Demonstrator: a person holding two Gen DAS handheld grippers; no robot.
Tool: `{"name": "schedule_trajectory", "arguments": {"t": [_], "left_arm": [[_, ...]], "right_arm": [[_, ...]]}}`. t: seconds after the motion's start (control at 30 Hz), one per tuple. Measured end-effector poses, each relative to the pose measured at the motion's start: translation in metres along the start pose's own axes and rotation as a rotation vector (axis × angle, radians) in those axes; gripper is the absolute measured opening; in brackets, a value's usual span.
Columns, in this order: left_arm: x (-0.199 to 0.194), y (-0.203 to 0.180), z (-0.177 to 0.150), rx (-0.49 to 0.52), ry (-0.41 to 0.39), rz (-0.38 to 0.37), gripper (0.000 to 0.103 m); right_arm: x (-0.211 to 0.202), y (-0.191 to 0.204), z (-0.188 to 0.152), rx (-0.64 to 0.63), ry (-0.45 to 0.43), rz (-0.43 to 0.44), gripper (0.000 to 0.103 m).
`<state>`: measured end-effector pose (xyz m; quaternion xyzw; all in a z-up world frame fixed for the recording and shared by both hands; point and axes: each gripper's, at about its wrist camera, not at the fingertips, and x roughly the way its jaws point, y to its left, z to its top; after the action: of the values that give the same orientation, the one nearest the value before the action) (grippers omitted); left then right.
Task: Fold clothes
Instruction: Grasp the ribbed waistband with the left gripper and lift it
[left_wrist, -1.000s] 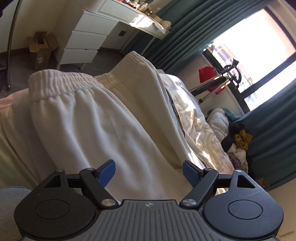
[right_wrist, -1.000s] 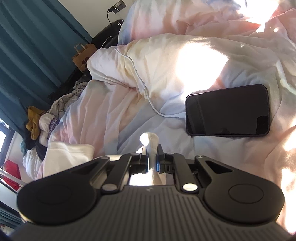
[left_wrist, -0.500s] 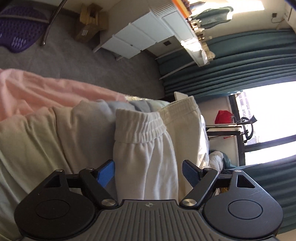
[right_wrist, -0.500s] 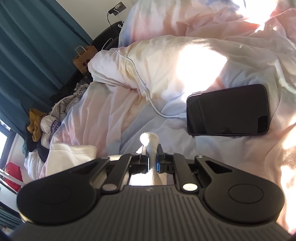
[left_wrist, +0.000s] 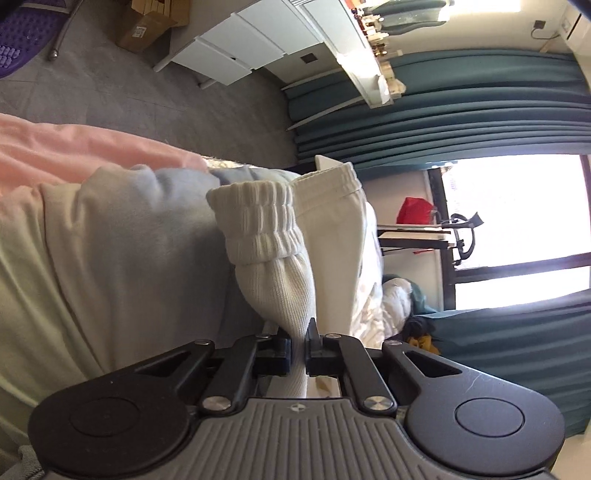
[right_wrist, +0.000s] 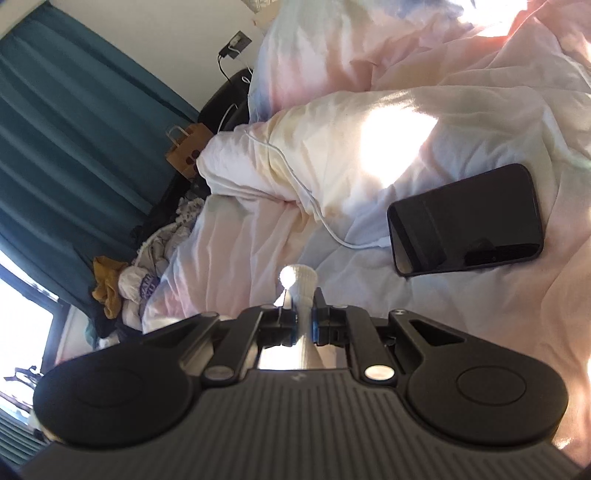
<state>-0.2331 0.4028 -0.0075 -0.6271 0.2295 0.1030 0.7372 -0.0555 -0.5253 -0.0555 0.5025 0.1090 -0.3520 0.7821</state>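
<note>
While two grippers clamp, one white garment (left_wrist: 273, 258), one phone (right_wrist: 467, 218)

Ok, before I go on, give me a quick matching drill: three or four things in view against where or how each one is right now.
Things:
1. white garment
2. phone
3. charging cable
4. brown paper bag

States:
a. trails across the bedding to the phone
b. beside the bed, by the teal curtain
c. pinched in the left gripper and, it seems, the right gripper
d. lies screen-up on the pink bedding

Pairs: 1-c, 2-d, 3-a, 4-b
</note>
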Motion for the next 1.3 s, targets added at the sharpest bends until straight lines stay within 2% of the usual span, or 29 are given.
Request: {"name": "schedule_trajectory", "arguments": {"t": [0.1,0.23,0.3,0.43,0.57,0.67,0.8,0.9,1.0,1.1,1.2,1.27,1.3], "left_arm": [[-0.014,0.000,0.011,-0.035,-0.003,-0.062,0.005],[-0.012,-0.021,0.033,0.006,-0.003,-0.119,0.006],[0.004,-0.036,0.045,0.049,0.006,-0.118,0.006],[0.048,-0.071,0.059,0.051,0.025,-0.124,0.006],[0.101,-0.095,0.089,0.015,0.025,-0.186,0.006],[0.150,-0.115,0.105,0.040,-0.008,-0.147,0.006],[0.225,-0.126,0.119,0.056,-0.054,-0.075,0.006],[0.280,-0.130,0.133,0.092,-0.051,0.002,0.007],[0.319,-0.131,0.142,0.124,-0.035,0.076,0.008],[0.334,-0.131,0.143,0.156,-0.021,0.097,0.013],[0.331,-0.128,0.140,0.171,-0.007,0.064,0.021],[0.317,-0.134,0.137,0.220,-0.017,0.046,0.034],[0.310,-0.137,0.135,0.245,-0.023,0.038,0.046]], "right_arm": [[-0.005,0.003,0.009,0.019,0.002,0.032,0.010],[-0.003,0.021,0.019,0.030,0.012,0.065,0.010],[0.005,0.041,0.018,-0.019,0.021,0.087,0.010],[0.030,0.087,0.007,-0.092,0.026,0.103,0.010],[0.070,0.143,-0.010,-0.195,0.015,0.099,0.010],[0.106,0.182,-0.029,-0.292,0.005,0.088,0.010],[0.164,0.222,-0.056,-0.342,0.022,0.084,0.010],[0.204,0.244,-0.080,-0.421,0.012,0.073,0.010],[0.240,0.253,-0.102,-0.493,0.027,0.048,0.011],[0.263,0.251,-0.114,-0.523,0.049,0.036,0.014],[0.270,0.247,-0.117,-0.528,0.082,0.069,0.019],[0.267,0.245,-0.111,-0.512,0.108,0.106,0.029],[0.262,0.242,-0.108,-0.500,0.118,0.122,0.032]]}}
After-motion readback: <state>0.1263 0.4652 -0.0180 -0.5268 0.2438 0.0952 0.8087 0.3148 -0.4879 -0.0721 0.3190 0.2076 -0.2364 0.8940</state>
